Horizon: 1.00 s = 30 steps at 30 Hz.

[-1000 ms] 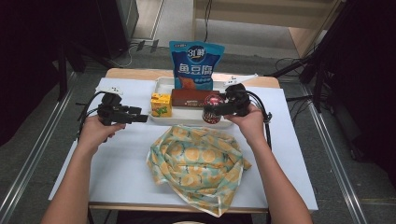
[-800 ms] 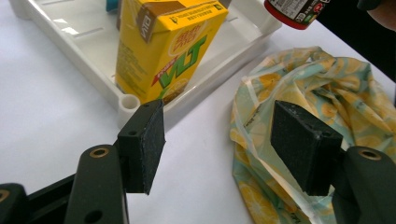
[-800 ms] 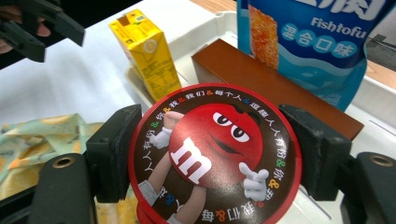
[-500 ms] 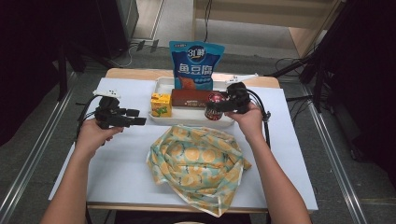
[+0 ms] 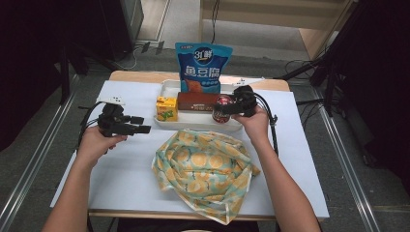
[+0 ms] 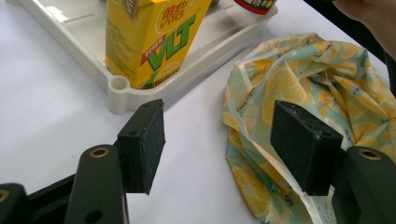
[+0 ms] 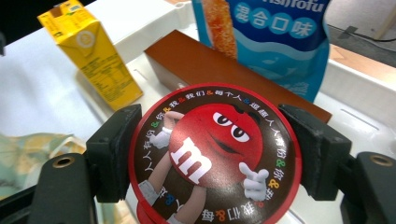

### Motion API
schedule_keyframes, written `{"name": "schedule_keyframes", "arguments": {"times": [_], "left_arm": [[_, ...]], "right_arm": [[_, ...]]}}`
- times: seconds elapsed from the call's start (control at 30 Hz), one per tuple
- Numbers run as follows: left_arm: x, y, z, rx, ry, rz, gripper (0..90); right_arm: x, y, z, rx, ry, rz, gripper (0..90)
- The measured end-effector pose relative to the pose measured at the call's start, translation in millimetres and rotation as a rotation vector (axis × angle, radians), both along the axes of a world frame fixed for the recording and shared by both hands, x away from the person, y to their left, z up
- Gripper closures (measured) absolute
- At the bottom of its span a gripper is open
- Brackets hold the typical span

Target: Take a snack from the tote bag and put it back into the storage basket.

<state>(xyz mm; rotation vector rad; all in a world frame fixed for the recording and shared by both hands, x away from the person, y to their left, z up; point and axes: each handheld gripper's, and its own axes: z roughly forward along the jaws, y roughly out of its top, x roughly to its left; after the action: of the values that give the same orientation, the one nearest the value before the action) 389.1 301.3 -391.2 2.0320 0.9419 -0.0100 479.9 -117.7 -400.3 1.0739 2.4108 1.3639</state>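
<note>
where the high view looks down on the counter [image 5: 125, 188], the right tongs [image 5: 227, 109] meet a round red candy tub [image 5: 221, 108] at the white tray's [image 5: 193, 126] front right; the left tongs [image 5: 140, 124] hover beside the tray, seemingly over bare counter; in the left gripper view, those tongs [image 6: 219, 140] gape wide before the lemon-print cloth [image 6: 299, 79] and yellow juice carton [image 6: 149, 37]; in the right gripper view, the tongs [image 7: 215, 149] clamp the tub [image 7: 215, 154] by its sides.

The yellow carton [image 6: 149, 39] reads "VLT". The round red lid [image 7: 215, 156] carries a white "m". The blue bag [image 5: 203, 67] shows "鱼豆腐", also "混合口味".
</note>
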Motion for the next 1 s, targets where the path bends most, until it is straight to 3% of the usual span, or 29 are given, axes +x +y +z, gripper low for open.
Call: {"name": "schedule_keyframes", "arguments": {"times": [0.53,1.0], "left_arm": [[0.4,-3.8,-1.9,-0.003,0.007,-0.023,35.8],[4.6,-6.6,-1.7,-0.010,0.008,-0.032,35.7]], "right_arm": [[8.8,0.0,-17.1,-0.035,-0.004,-0.040,26.8],[9.9,6.1,-33.8,-0.070,0.043,-0.019,26.8]]}}
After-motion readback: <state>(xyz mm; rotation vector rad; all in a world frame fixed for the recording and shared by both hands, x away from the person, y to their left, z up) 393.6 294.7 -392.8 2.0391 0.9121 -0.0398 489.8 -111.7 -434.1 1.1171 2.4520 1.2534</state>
